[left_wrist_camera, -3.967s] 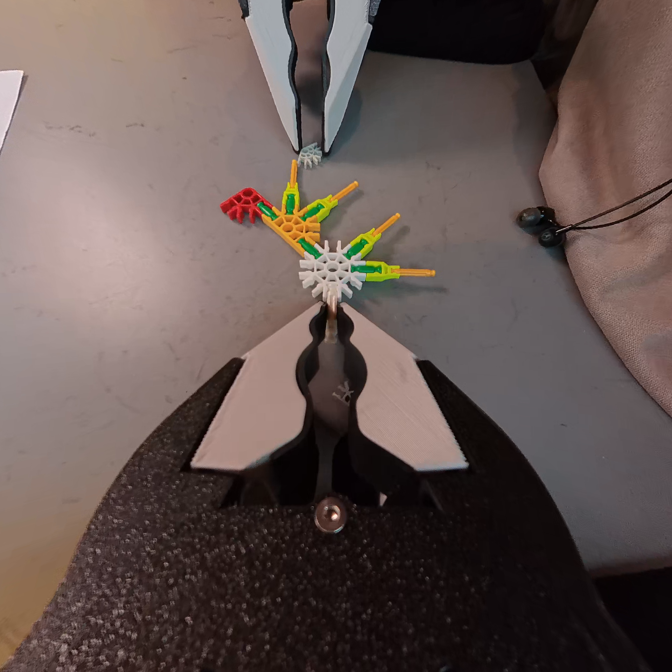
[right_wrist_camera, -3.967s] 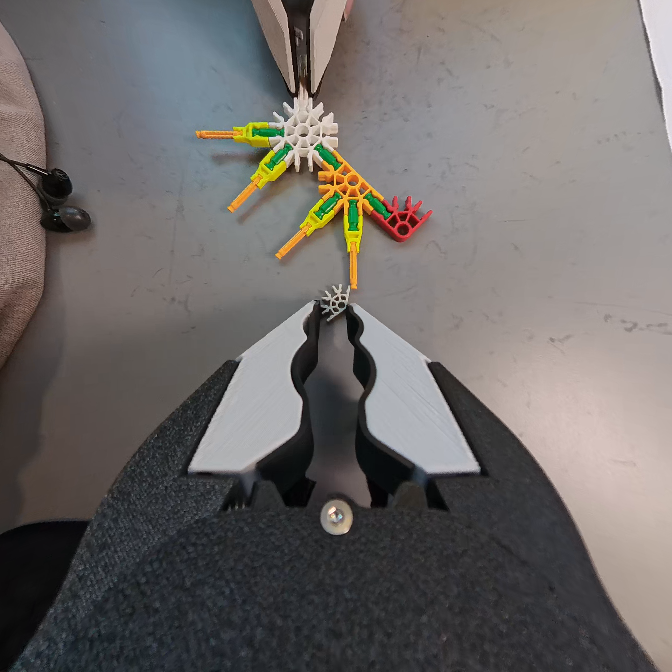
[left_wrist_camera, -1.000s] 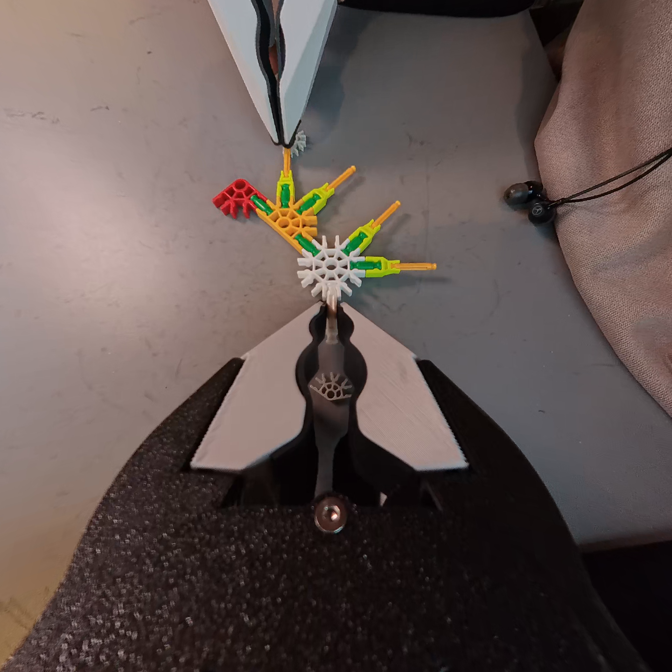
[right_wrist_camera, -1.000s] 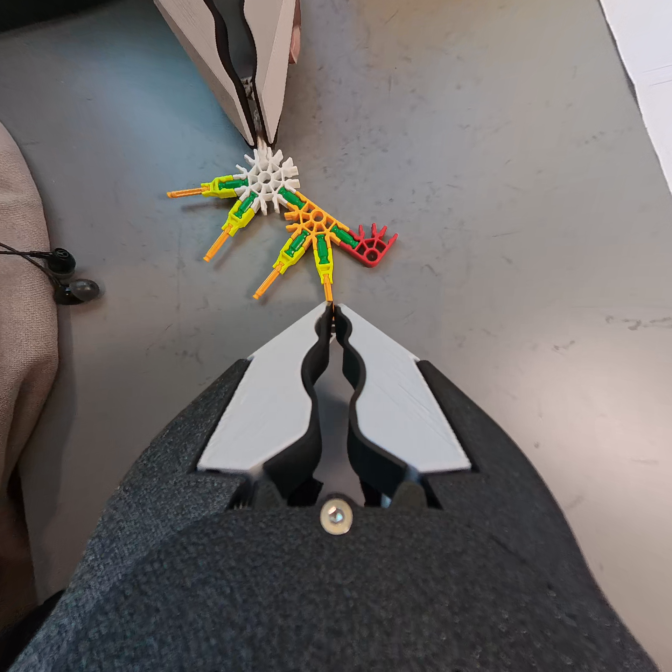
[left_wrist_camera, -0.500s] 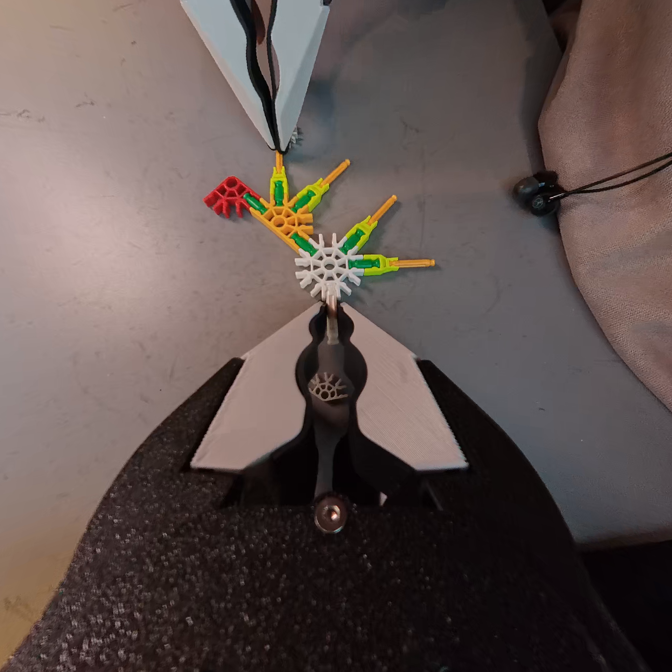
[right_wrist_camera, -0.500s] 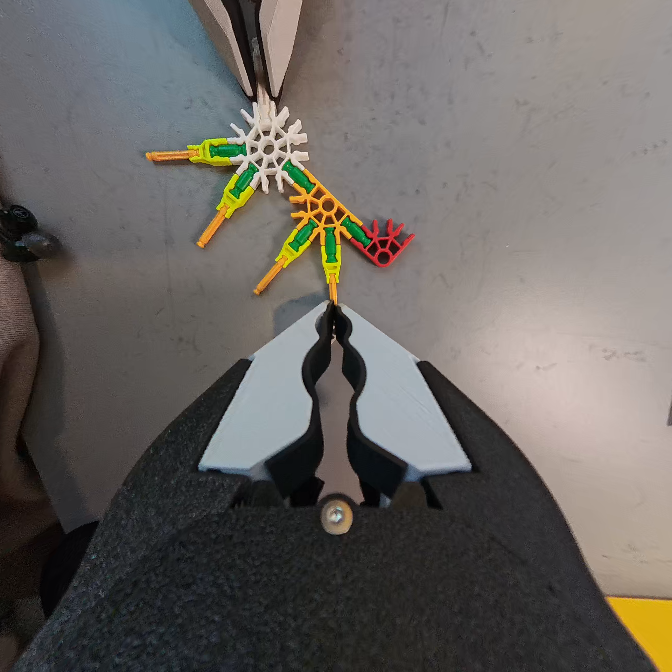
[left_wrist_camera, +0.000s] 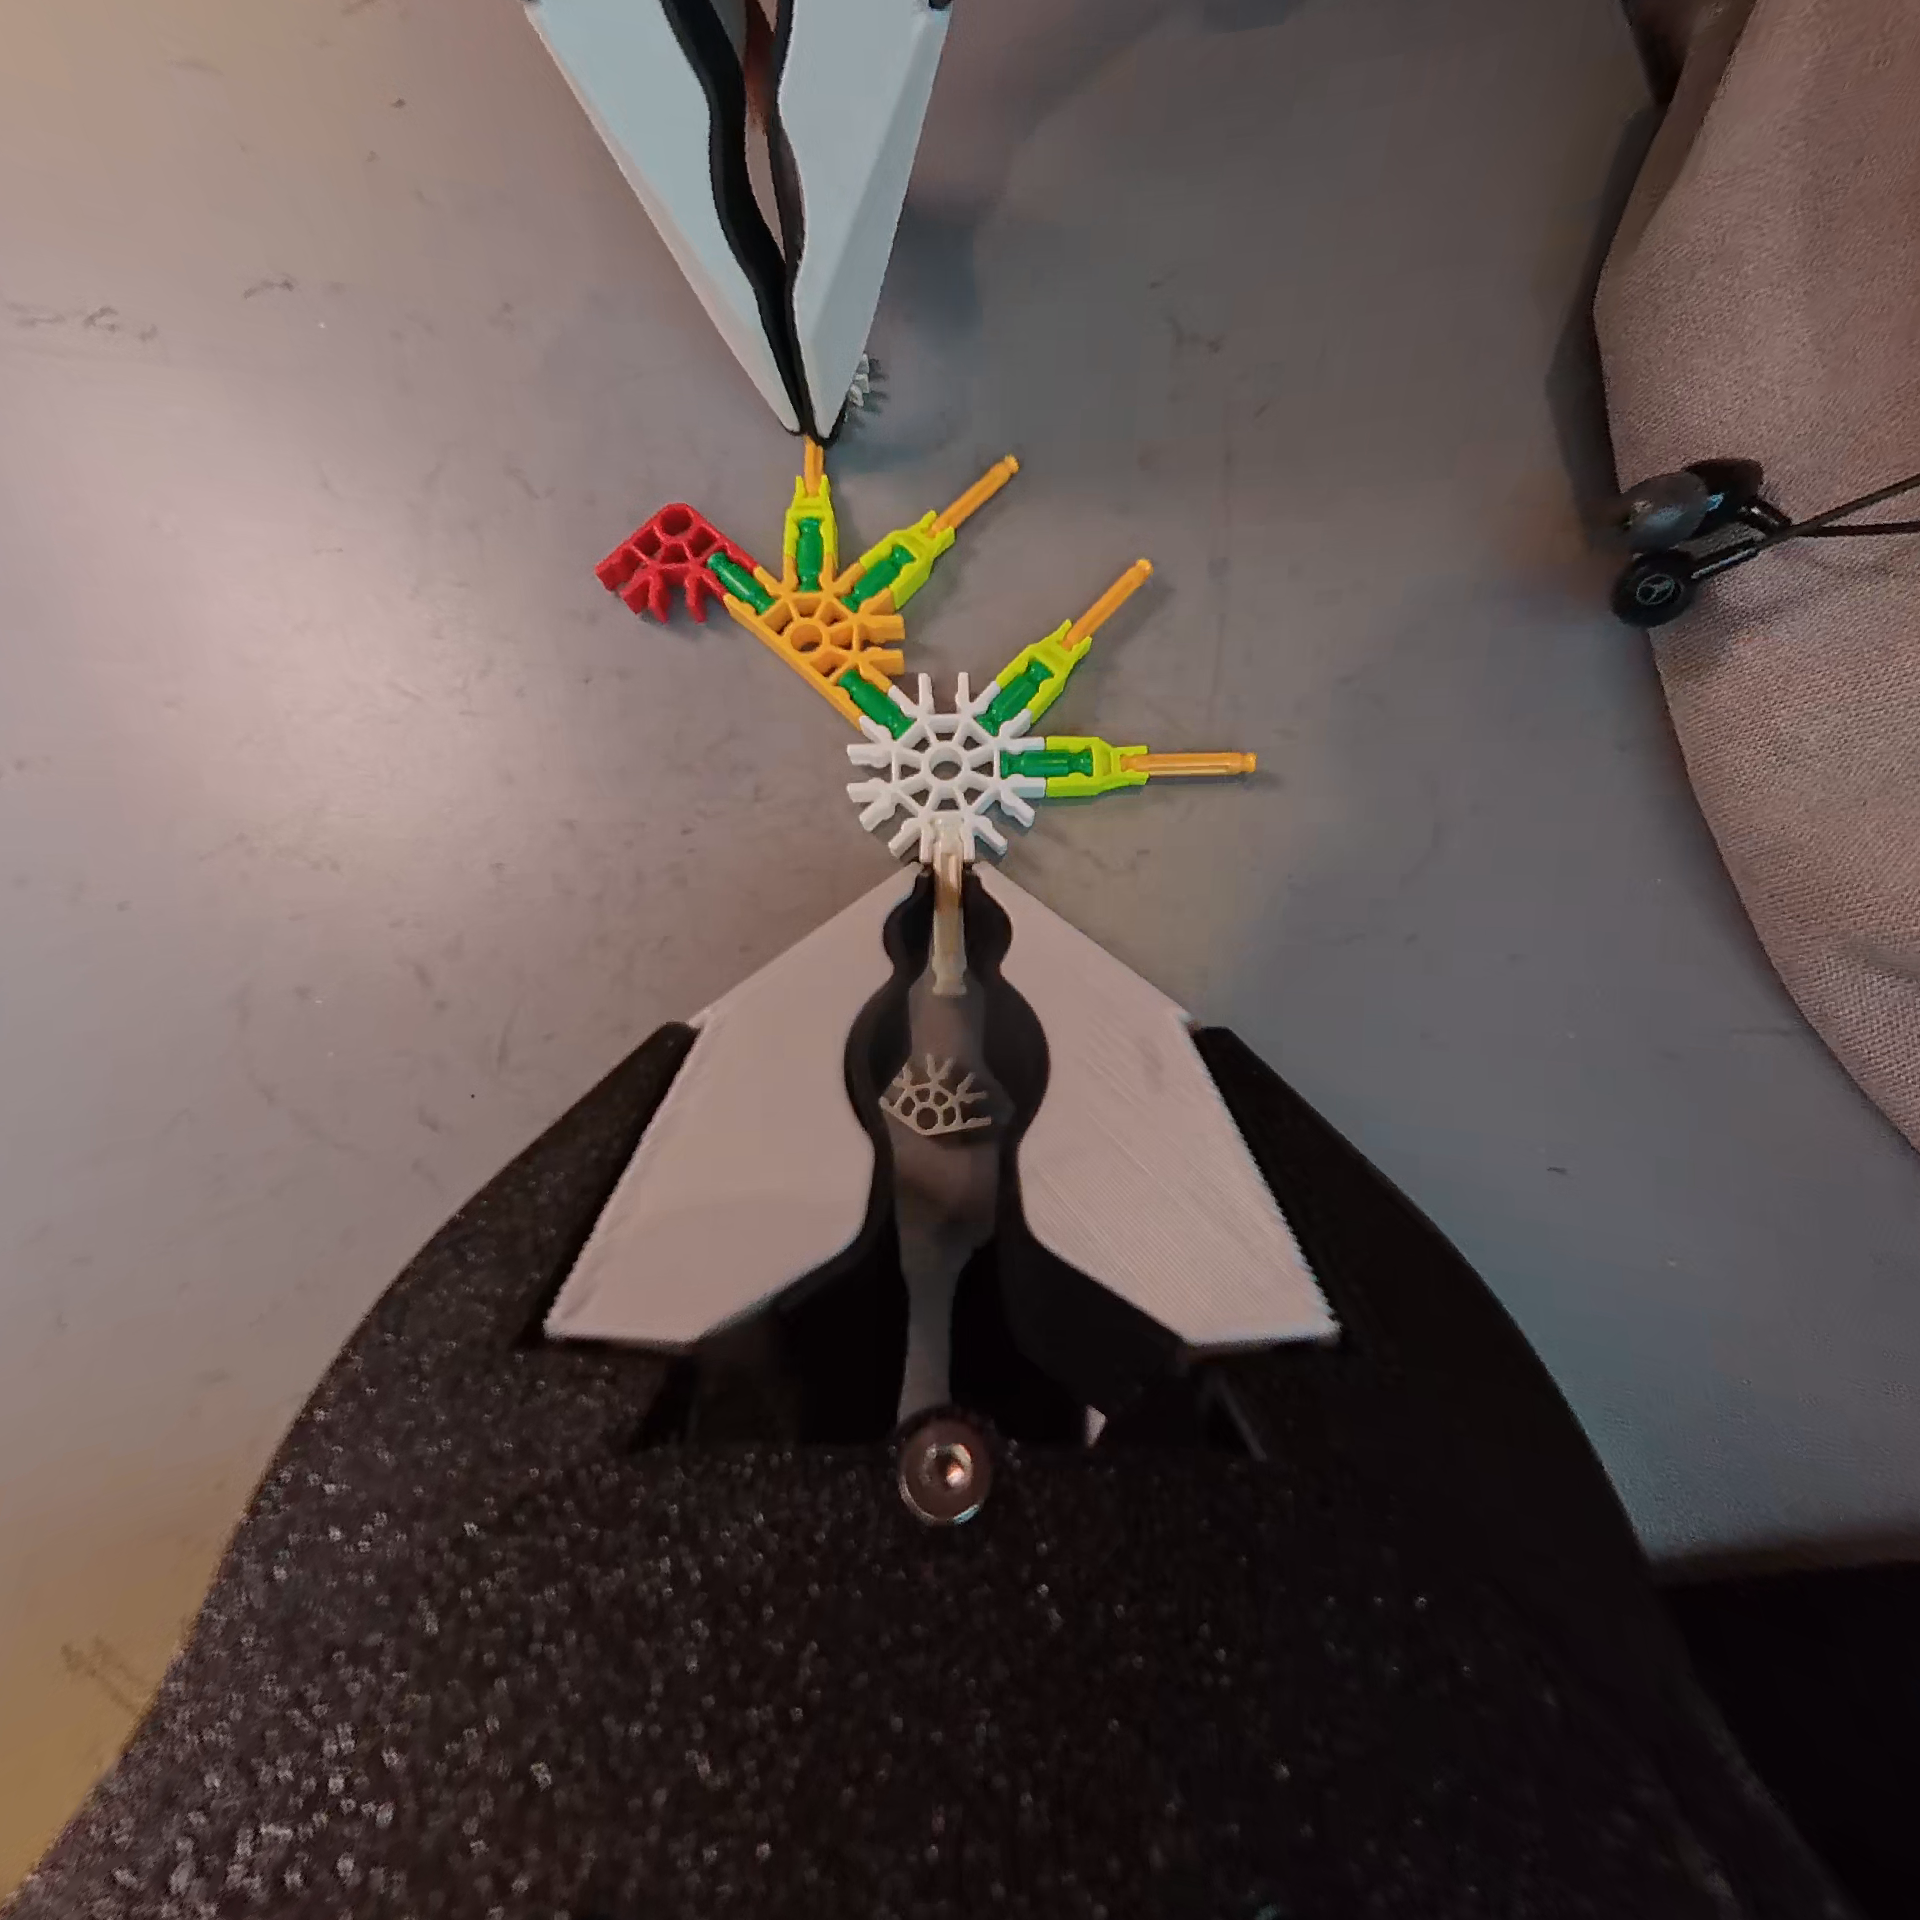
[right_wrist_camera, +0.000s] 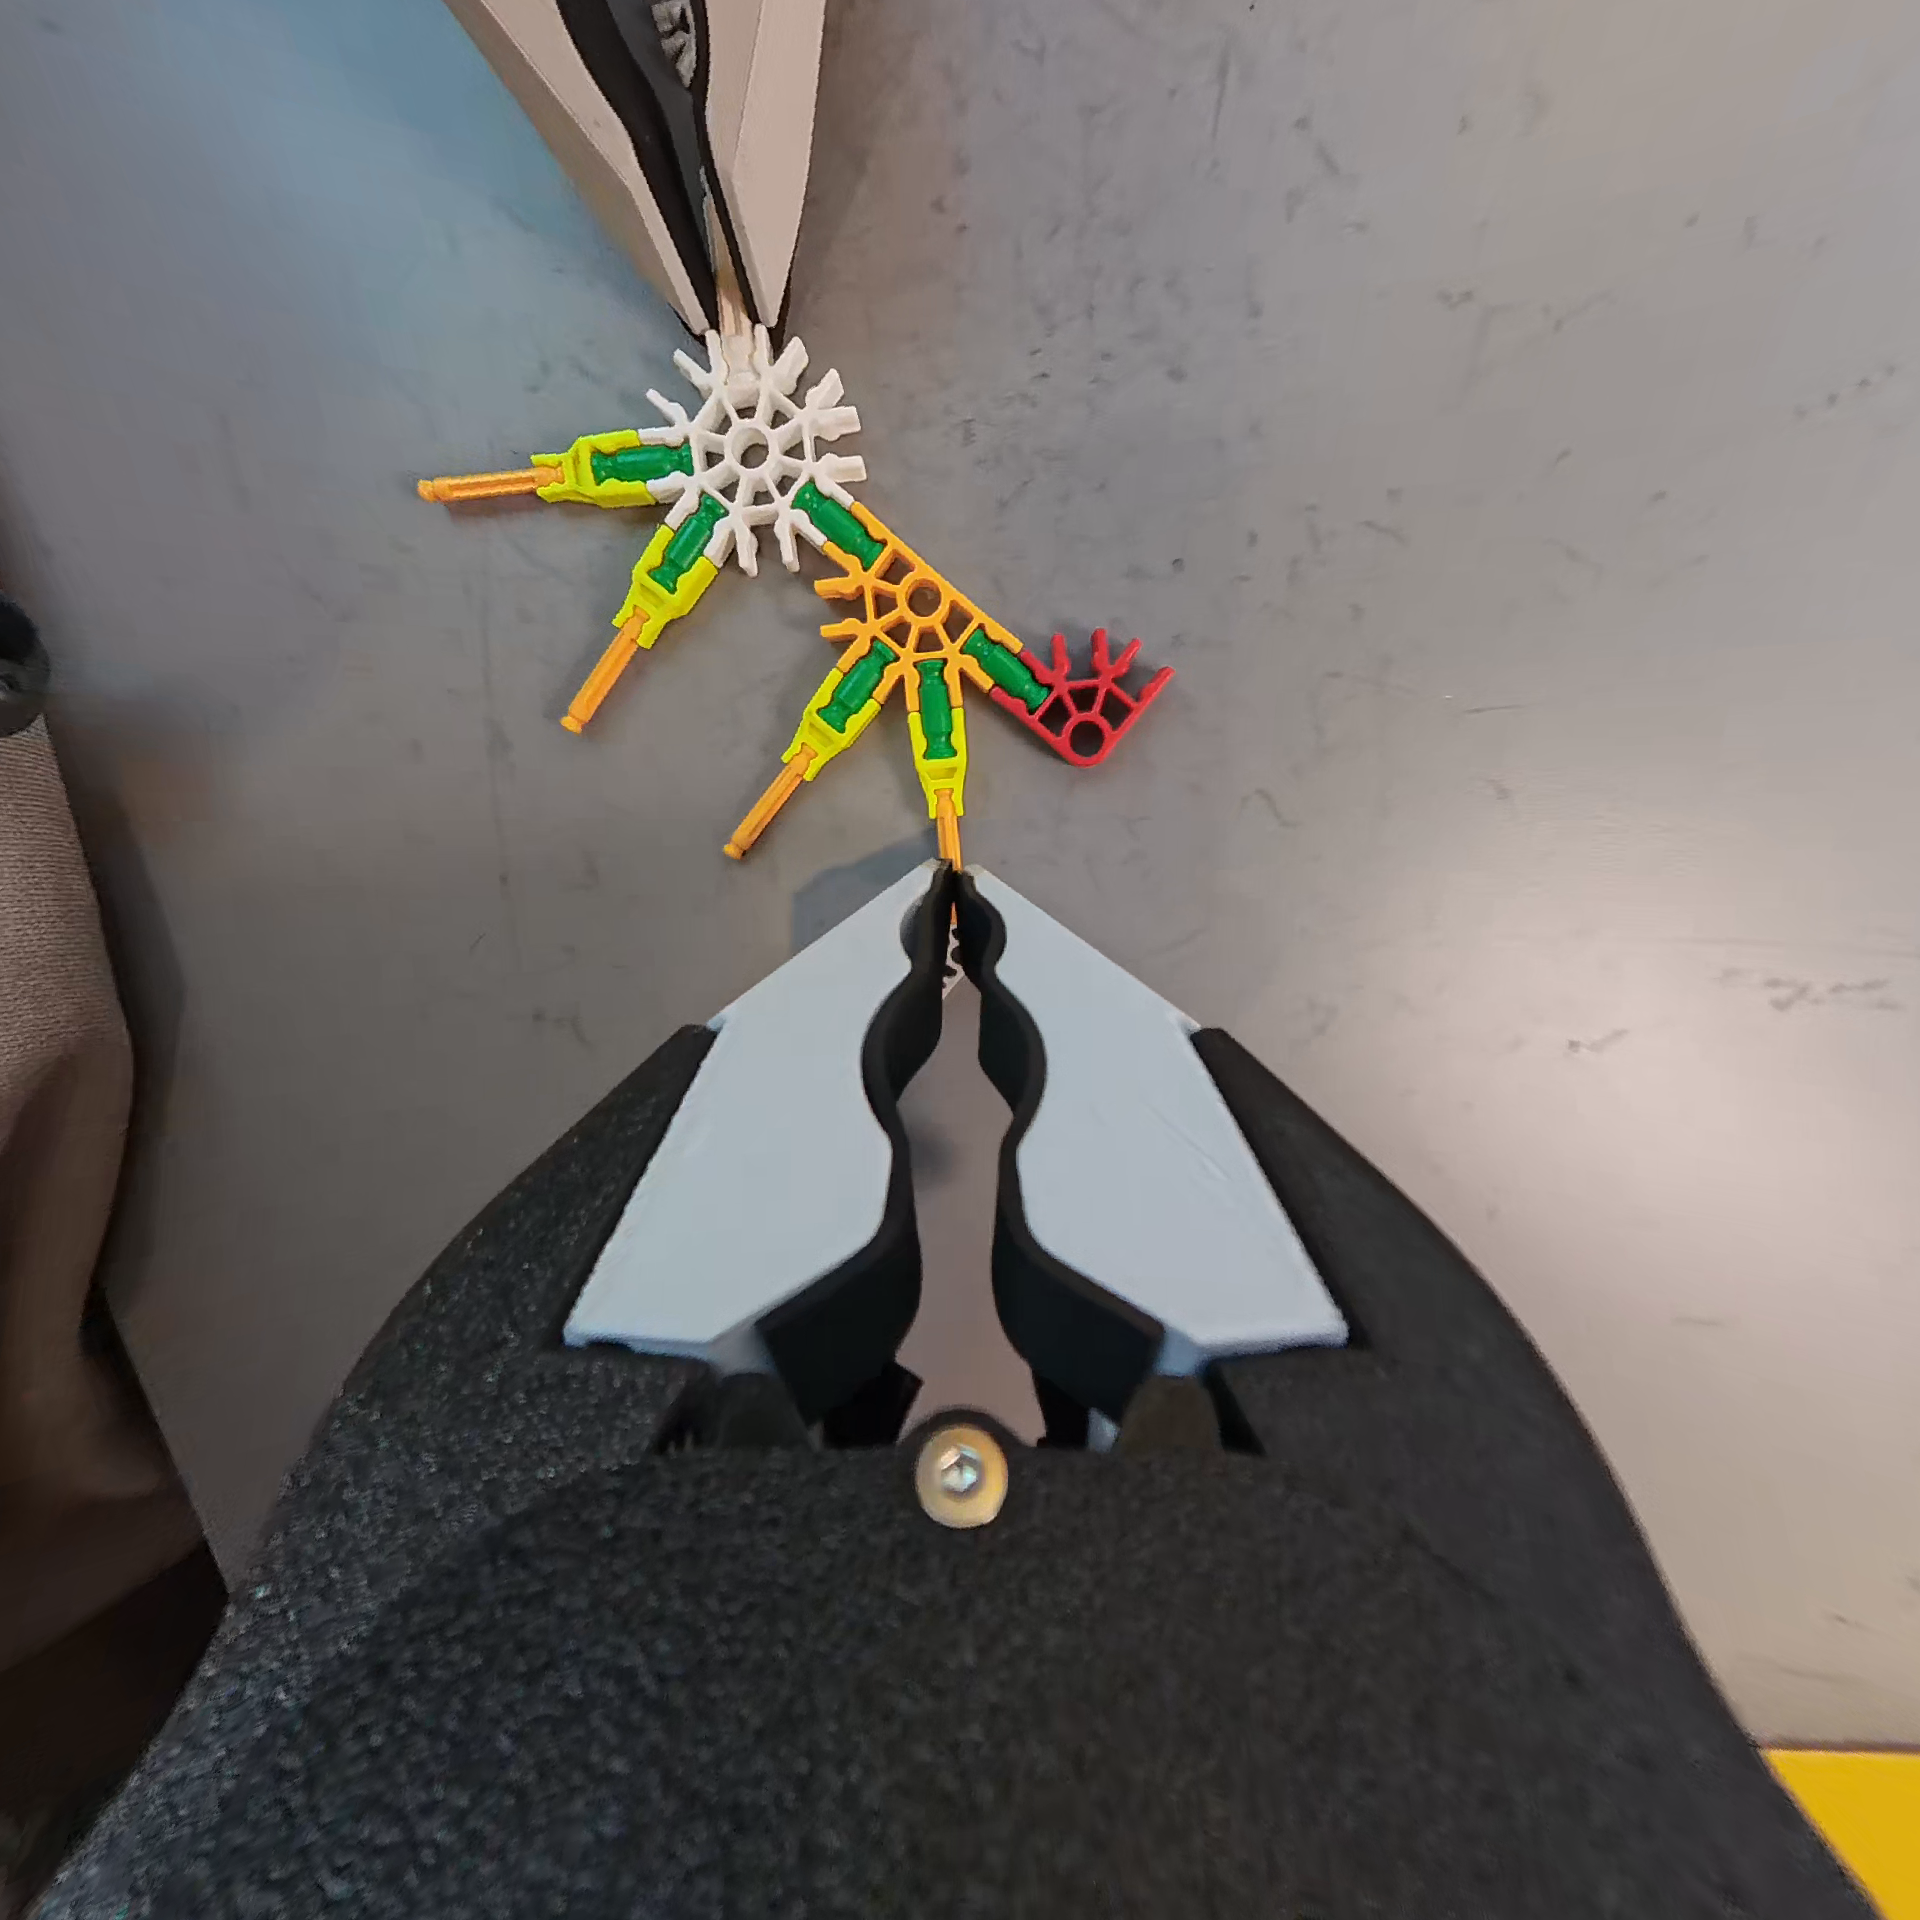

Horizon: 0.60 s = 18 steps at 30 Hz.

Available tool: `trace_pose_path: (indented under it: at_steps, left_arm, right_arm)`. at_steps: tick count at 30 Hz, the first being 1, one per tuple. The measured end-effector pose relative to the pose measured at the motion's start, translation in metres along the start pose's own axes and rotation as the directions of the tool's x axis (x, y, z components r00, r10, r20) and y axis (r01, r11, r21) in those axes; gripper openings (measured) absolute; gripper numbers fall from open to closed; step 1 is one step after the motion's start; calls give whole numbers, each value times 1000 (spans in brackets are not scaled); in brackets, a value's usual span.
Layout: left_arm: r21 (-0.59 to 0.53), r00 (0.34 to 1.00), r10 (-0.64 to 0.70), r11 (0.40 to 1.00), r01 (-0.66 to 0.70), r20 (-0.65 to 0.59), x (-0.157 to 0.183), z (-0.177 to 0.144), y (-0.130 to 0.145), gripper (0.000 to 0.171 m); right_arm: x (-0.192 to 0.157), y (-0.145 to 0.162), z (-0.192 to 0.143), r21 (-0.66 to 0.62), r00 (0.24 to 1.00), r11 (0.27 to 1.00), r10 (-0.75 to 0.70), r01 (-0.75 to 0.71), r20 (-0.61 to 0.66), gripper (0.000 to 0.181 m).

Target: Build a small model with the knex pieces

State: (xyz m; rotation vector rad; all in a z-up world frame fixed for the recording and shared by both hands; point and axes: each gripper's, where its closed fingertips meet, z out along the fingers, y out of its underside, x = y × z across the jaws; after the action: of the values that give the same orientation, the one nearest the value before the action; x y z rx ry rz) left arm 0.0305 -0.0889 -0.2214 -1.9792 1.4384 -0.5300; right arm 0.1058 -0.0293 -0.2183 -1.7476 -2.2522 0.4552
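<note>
I am watching both wrist views, and both tools are pinching the same toy assembly from opposite ends. The left gripper (left_wrist_camera: 948, 878) is closed narrow on a pale rod (left_wrist_camera: 948, 914), which is plugged into the six o'clock slot of the white connector (left_wrist_camera: 943, 766). From that white wheel, two green and yellow spokes with orange tips are pointing toward one and three o'clock. A short green link is running out at ten o'clock to the orange connector (left_wrist_camera: 826, 631).

The orange connector is carrying a red connector (left_wrist_camera: 665, 561) at its ten o'clock side. It also has two more spokes, one pointing to twelve and one to one o'clock. The right gripper (right_wrist_camera: 951, 883) is clamped shut on the tip of the orange rod (right_wrist_camera: 948, 831), the spoke pointing straight at its camera. In the left wrist view this gripper is coming in from twelve o'clock.

Through the gap between the left fingers I am seeing a small grey connector (left_wrist_camera: 935, 1101) lying loose. A second grey piece (left_wrist_camera: 864, 390) is peeking out just beside the right gripper's tip. I cannot tell whether the assembly is resting on the grey table (left_wrist_camera: 312, 831) or hanging just above it.

Black earbuds (left_wrist_camera: 1662, 551) are sitting at two o'clock on a beige cushion (left_wrist_camera: 1787, 727), well apart from the toy. A yellow patch (right_wrist_camera: 1849, 1829) is showing at five o'clock in the right wrist view.
</note>
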Motion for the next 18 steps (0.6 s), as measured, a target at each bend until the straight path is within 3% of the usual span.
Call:
trace_pose_path:
  at_steps: [4, 8, 10, 14, 18]
  left_arm:
    - [14, 1000, -5, 1000, 5, 8, -1, 0, -1, 5]
    - [29, 998, -27, 999, 26, 49, -11, 0, -1, 8]
    - [37, 997, -38, 999, 35, 72, -16, -1, -1, 10]
    - [49, 988, -60, 997, 53, 140, -29, -2, -1, 10]
    - [68, 977, -85, 995, 73, 196, -41, -5, -2, 10]
  right_arm:
    - [13, -7, -12, 100, 999, 995, 0, 4, -44, 11]
    - [18, -12, -24, 200, 996, 976, -77, 83, -36, 34]
    - [18, -8, -21, 220, 994, 969, -109, 112, -25, 37]
    - [14, 3, -6, 193, 997, 979, -77, 71, 24, 33]
    - [13, 0, -3, 206, 999, 978, -38, 32, 28, 11]
